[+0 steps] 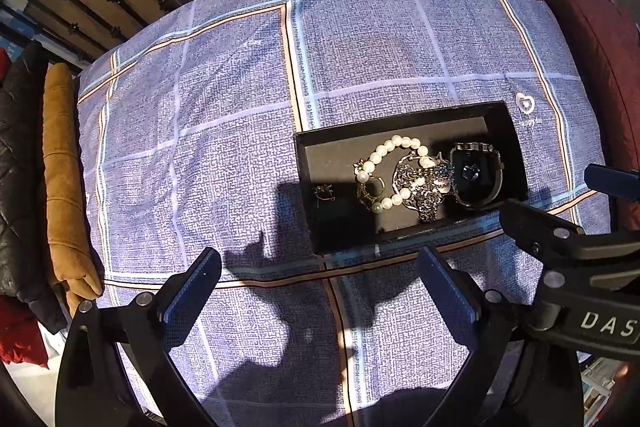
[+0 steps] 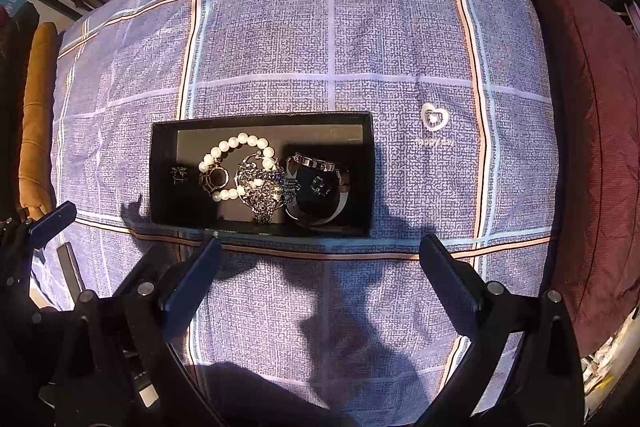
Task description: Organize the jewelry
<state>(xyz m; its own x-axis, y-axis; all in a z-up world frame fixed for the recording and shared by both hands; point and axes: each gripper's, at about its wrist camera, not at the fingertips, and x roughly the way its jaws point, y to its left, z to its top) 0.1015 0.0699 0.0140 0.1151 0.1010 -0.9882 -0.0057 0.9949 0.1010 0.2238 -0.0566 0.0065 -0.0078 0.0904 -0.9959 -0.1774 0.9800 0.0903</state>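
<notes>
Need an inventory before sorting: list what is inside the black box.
Inside the black box: a pearl bracelet, a dark ring, a small charm, a tangled dark chain piece and a wide bangle. Whatever lies beneath the tangle is covered.

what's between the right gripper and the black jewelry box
Only bare checked cloth lies between the open right gripper and the black box, plus gripper shadows; the right wrist view shows it.

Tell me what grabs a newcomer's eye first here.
The black box on the blue checked cloth, holding a white pearl bracelet left of centre, a dark tangled chain beside it and a dark bangle at its right end. Both tools, left and right, hang open nearer the camera.
</notes>
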